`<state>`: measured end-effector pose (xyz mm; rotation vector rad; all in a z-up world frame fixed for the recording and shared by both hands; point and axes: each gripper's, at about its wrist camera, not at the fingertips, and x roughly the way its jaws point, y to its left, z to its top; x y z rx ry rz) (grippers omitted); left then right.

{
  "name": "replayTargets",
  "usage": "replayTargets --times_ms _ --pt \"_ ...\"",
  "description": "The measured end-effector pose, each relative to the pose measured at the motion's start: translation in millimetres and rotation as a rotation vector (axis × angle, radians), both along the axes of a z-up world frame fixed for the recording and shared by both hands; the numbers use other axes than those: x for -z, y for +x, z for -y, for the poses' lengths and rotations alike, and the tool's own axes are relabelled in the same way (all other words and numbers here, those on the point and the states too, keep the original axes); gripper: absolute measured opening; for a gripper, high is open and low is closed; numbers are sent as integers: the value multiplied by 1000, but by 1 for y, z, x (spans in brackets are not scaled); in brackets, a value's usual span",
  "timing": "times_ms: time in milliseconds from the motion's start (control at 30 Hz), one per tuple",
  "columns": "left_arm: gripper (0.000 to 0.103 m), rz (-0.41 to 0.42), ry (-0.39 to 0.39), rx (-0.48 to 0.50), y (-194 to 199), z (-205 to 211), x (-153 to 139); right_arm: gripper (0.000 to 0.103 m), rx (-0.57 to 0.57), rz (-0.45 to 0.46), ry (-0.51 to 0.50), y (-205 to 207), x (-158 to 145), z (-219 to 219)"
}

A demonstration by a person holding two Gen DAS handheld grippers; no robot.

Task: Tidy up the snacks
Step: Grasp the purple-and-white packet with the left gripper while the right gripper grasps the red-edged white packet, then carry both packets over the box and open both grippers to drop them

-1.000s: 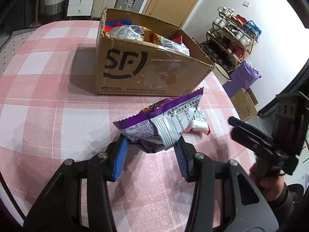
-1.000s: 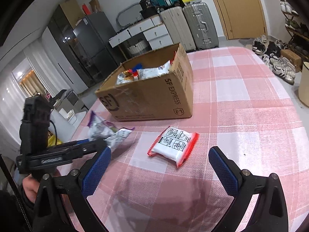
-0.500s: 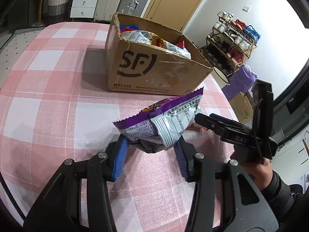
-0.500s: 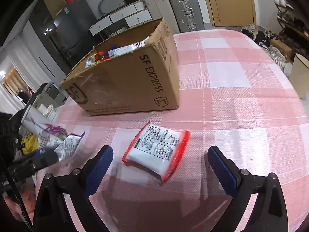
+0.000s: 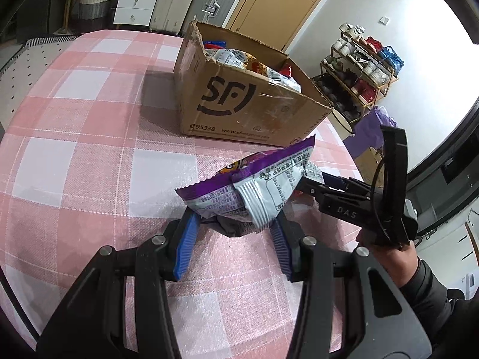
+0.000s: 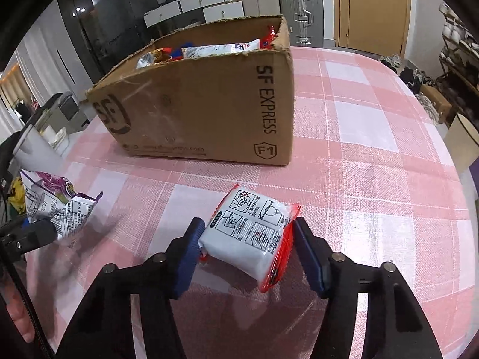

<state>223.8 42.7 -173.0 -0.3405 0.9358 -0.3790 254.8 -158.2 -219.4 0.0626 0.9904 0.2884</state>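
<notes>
Left tool (image 5: pixel 233 236) pinches the lower end of a purple snack bag (image 5: pixel 254 185), which rises above the blue pads and tilts up toward the cardboard box (image 5: pixel 239 104) straight ahead on the pink checked surface (image 5: pixel 89 164). Seen from this wrist, the box's open top, already holding several packets, lies directly beyond the bag, and the other tool reaches in from the right, just behind it.

Right tool (image 6: pixel 248 251), seen from its own wrist, has its fingers drawn in on either side of a white packet with red edging (image 6: pixel 251 236), the pads touching or nearly touching its two sides; whether they press it firmly cannot be told. The packet's long axis runs away from the tool toward the box (image 6: pixel 209 104), which stands near and slightly left. The left-held bag (image 6: pixel 60 206) appears at far left, about as near the box.
</notes>
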Motion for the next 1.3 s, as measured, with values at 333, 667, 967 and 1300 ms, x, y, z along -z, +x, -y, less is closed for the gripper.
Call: replayTargets --times_ms 333,667,967,1300 --pt "43 9 9 -4 -12 -4 -8 59 -7 18 103 -19 -9 9" --pt "43 26 29 -3 -19 -1 -21 59 -33 85 246 -43 -51 17" --pt "43 97 65 -8 -18 0 -58 59 -77 197 292 -63 -107 17" --pt "44 171 93 -24 1 -10 -112 59 -107 259 322 -63 -156 26"
